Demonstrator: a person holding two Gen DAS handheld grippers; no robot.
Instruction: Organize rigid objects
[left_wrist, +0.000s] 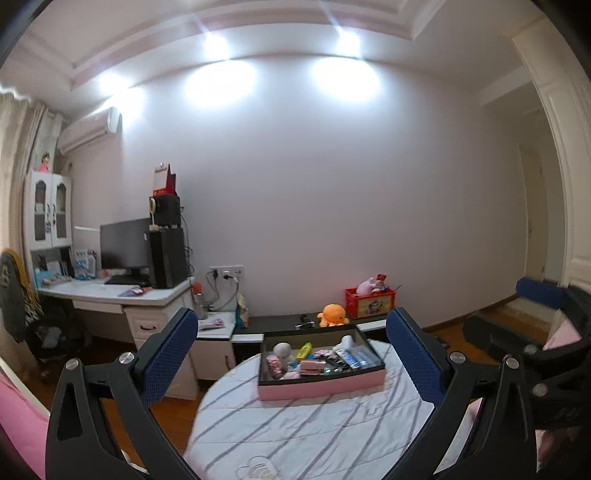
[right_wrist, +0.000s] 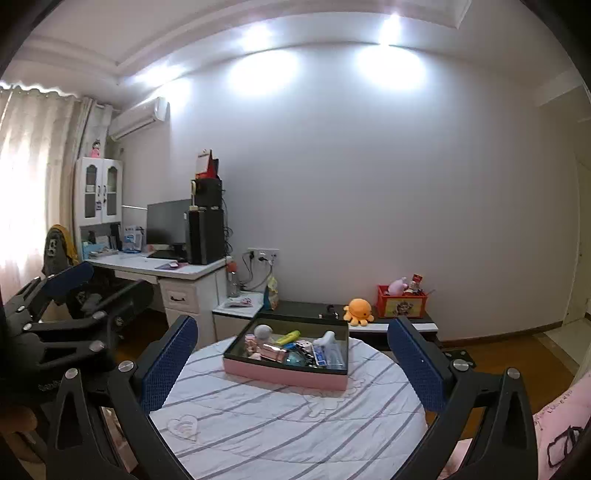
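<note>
A pink box (left_wrist: 320, 386) with a dark inner rim stands on a round table (left_wrist: 295, 428) covered by a striped white cloth. It holds several small items: a yellow tube (left_wrist: 304, 350), a white figure (left_wrist: 282, 350), a white bottle (left_wrist: 345, 342). The box also shows in the right wrist view (right_wrist: 284, 373). My left gripper (left_wrist: 293, 360) is open and empty, held above the table's near side. My right gripper (right_wrist: 293, 360) is open and empty, short of the box. The left gripper also shows in the right wrist view (right_wrist: 96, 291), at the left.
A low dark bench (left_wrist: 280, 321) behind the table carries an orange plush octopus (left_wrist: 333, 314) and a red crate of toys (left_wrist: 370, 301). A white desk (left_wrist: 110, 291) with a monitor and speakers stands at left. Wooden floor surrounds the table. Pink fabric (right_wrist: 565, 417) lies at right.
</note>
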